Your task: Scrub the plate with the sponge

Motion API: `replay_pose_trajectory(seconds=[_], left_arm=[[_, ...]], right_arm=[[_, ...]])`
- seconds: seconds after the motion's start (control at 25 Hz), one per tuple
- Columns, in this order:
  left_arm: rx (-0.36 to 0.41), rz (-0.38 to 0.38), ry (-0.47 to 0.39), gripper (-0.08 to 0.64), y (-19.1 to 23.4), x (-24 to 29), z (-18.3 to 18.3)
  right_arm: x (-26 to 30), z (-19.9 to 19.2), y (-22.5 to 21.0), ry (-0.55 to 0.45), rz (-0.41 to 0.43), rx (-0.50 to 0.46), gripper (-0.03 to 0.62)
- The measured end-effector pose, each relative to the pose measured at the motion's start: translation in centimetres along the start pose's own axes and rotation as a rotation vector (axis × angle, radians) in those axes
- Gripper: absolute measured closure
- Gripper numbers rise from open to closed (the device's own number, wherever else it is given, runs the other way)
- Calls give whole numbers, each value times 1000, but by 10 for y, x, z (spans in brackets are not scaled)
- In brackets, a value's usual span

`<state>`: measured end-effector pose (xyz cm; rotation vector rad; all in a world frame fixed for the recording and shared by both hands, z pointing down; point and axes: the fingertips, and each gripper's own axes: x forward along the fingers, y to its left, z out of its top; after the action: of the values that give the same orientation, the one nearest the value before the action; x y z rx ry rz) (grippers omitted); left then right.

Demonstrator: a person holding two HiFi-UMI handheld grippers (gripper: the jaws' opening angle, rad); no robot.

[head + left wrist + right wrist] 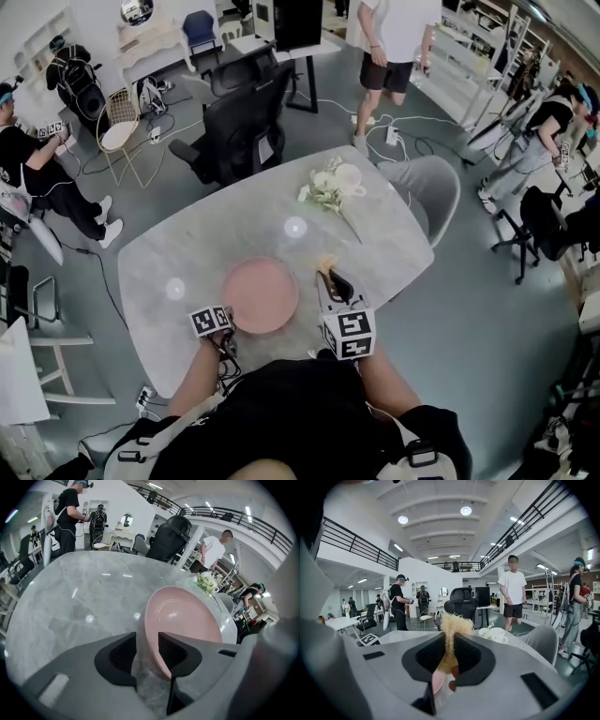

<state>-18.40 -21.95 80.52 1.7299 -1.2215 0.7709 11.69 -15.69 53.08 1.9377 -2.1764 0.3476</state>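
**Q:** What surface carries the objects?

**A:** A pale grey, marbled counter (178, 248) with rounded corners, seen from above. Ceiling lights reflect on it as small bright spots. A pink plate (260, 295) lies flat near the person's edge. A bunch of white flowers (323, 192) and a white cup (349, 176) sit near the far edge, well apart from the plate.

**Q:** How do the two tools stand?

**A:** Left gripper (146, 638): fingers apart, with the plate's near rim between them and no grip on it visible. Right gripper (451, 637): fingers closed on a straw-coloured, fibrous sponge (451, 623), just right of the plate and apart from it.

**Q:** And the room?

**A:** A large open hall with a grey floor (487, 309), white walls and round ceiling lamps. An upper gallery with a dark railing (351, 543) runs along the walls. A black office chair (239, 127) stands at the counter's far side. A grey chair (433, 192) stands at its far right corner. Several people stand around the hall, and cables run across the floor.
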Motion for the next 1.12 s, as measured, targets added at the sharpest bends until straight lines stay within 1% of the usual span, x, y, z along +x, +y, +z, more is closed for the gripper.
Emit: replay_pose_trajectory(seconds=[0.12, 0.24, 0.32, 0.36, 0.4, 0.44, 0.56, 0.6, 0.64, 0.68, 0.92, 1.0, 1.12], left_arm=[[21, 15, 36, 423, -2, 8, -11], [38, 32, 37, 423, -3, 10, -15], [45, 23, 41, 466, -7, 12, -15], [32, 15, 47, 468, -8, 13, -15], [1, 3, 54, 474, -9, 14, -15], [-51, -16, 63, 483, -8, 15, -16], [-275, -108, 75, 525, -7, 16, -18], [-336, -141, 71, 537, -8, 15, -18], [-373, -163, 66, 541, -8, 14, -17], [-384, -173, 61, 541, -8, 12, -16], [-342, -180, 15, 540, -12, -7, -1], [-332, -198, -7, 540, -17, -15, 8], [-339, -240, -45, 540, -25, -32, 25]], right_arm=[[-5, -2, -2, 9, -12, -3, 541], [-8, -5, -3, 16, -21, 0, 541], [-10, -9, -6, 22, -29, 4, 541], [-10, -11, -7, 26, -31, 5, 541], [-10, -12, -8, 28, -31, 5, 541], [-11, -12, -9, 30, -31, 5, 541], [-10, -11, -11, 30, -32, 6, 541], [-9, -10, -11, 28, -32, 7, 541], [-8, -11, -11, 27, -28, 7, 541], [-6, -12, -9, 28, -23, 7, 541], [5, -11, 3, 27, 13, 1, 541], [7, -9, 6, 30, 20, -2, 541], [12, -4, 13, 26, 34, -6, 541]])
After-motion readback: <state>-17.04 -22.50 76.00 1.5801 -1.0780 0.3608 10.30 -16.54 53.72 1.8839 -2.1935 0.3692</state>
